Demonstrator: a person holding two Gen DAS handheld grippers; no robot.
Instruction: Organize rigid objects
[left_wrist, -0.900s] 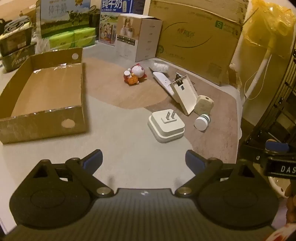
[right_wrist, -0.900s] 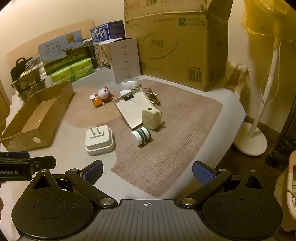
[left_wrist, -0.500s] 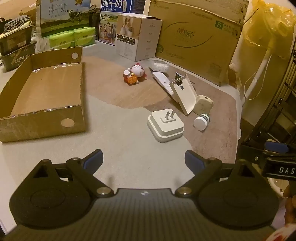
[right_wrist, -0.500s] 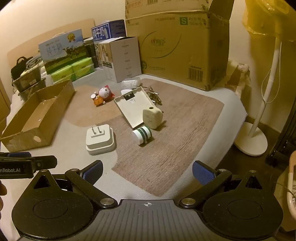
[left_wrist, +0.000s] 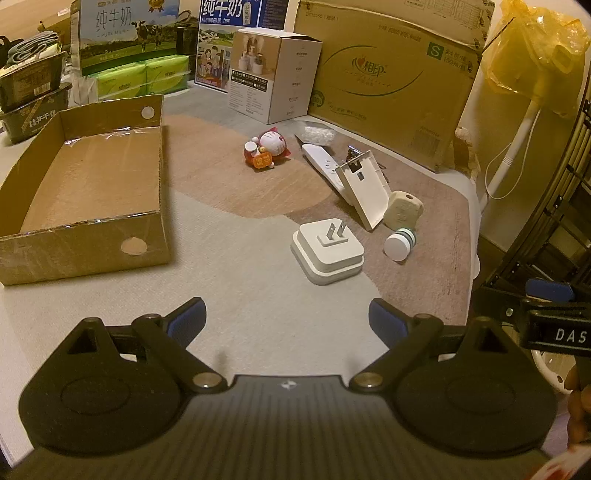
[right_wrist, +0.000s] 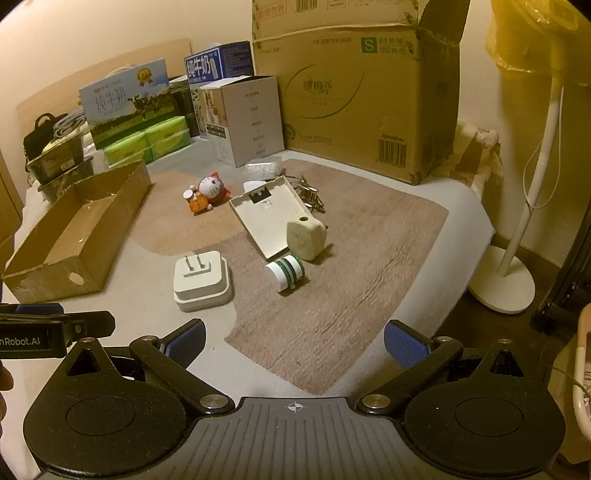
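Well, the biggest piece in my job is the shallow open-topped brown cardboard tray, bare inside, at the left of the left-wrist frame and in the left middle of the right-wrist frame. It looks like the place for everything else.

Next in size, the flat off-white plastic panel lies tilted at centre frame, propped on other things; stiff and thin, best pinched across a long edge.

Just left of centre sits the white square plug adapter with its two metal prongs up. It looks dense and smooth, so I would grip its flat sides, not the prongs.

Touching the panel is the pale cream rounded block with a hole; light, I judge, and easy to squeeze across.

Below it lies the small white-and-green cylinder on its side; likely to roll, so take it across the barrel.

Upper centre, the red-and-white cat figurine seems fragile.

My left tongs and right tongs both gape wide, holding nothing.
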